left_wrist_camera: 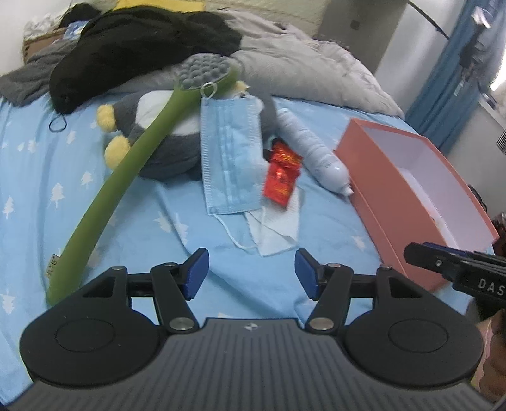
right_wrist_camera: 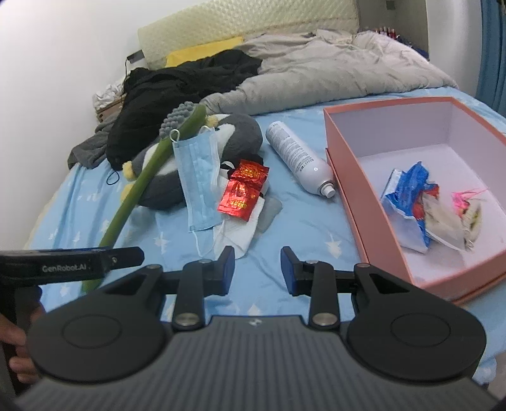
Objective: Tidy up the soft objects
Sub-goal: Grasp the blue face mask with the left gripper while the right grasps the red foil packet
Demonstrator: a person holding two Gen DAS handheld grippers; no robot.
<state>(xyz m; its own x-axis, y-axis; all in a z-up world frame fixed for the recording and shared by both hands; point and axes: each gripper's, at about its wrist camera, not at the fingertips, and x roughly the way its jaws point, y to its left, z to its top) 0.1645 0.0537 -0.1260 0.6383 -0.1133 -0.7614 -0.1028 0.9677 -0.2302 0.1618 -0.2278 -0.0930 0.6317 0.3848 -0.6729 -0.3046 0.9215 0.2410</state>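
A grey penguin plush (left_wrist_camera: 164,148) (right_wrist_camera: 234,132) lies on the blue bed sheet. A long green brush (left_wrist_camera: 126,177) (right_wrist_camera: 139,180) and a blue face mask (left_wrist_camera: 231,151) (right_wrist_camera: 199,180) lie over it. Red foil packets (left_wrist_camera: 281,172) (right_wrist_camera: 243,193) sit on white tissue (left_wrist_camera: 278,227) (right_wrist_camera: 237,230) beside a white spray can (left_wrist_camera: 313,151) (right_wrist_camera: 297,158). A pink box (left_wrist_camera: 389,227) (right_wrist_camera: 357,177) stands at the right and holds a blue wrapper (right_wrist_camera: 408,196) and a small fluffy item (right_wrist_camera: 468,215). My left gripper (left_wrist_camera: 252,273) is open and empty before the tissue. My right gripper (right_wrist_camera: 257,268) is open and empty near the box.
A black garment (left_wrist_camera: 142,47) (right_wrist_camera: 183,85) and a grey duvet (left_wrist_camera: 300,63) (right_wrist_camera: 332,79) are piled at the back of the bed. A black hair tie (left_wrist_camera: 58,125) lies at the left. A cream headboard (right_wrist_camera: 246,28) and blue curtain (left_wrist_camera: 449,79) stand behind.
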